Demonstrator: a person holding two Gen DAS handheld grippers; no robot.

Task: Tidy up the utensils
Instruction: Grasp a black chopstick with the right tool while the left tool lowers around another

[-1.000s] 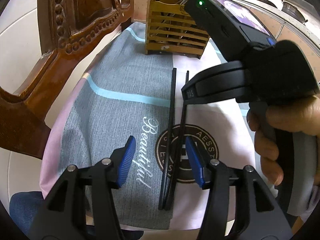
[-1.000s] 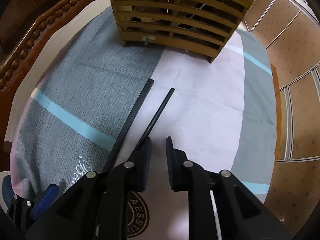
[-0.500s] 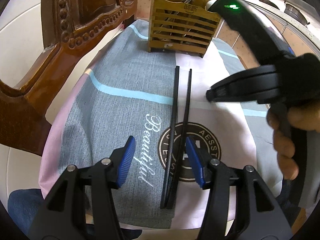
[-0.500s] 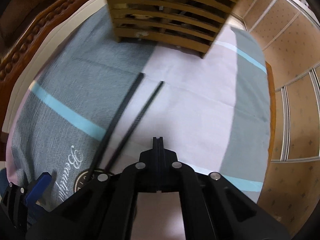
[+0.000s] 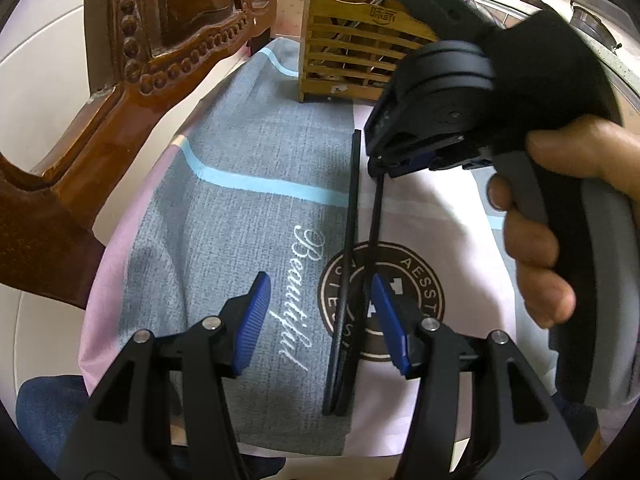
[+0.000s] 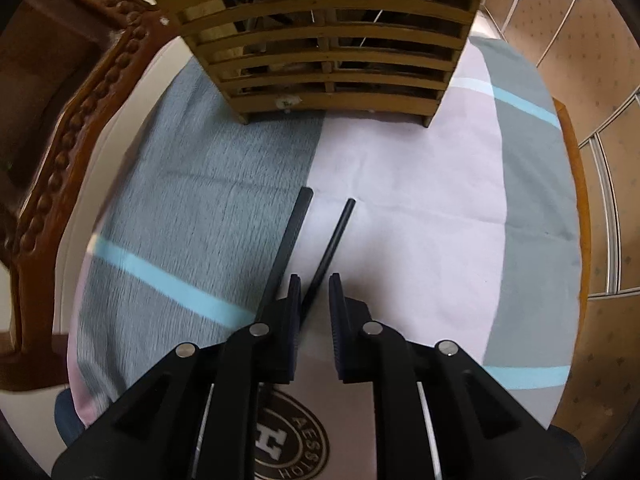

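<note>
Left wrist view: cloth reads "Beautiful" and "AESST".

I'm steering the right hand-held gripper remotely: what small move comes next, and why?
Probably close the right hand-held gripper on the right chopstick. Its jaws have just been opening, the stick lies between them unpinched, and the wooden holder waits beyond.
</note>
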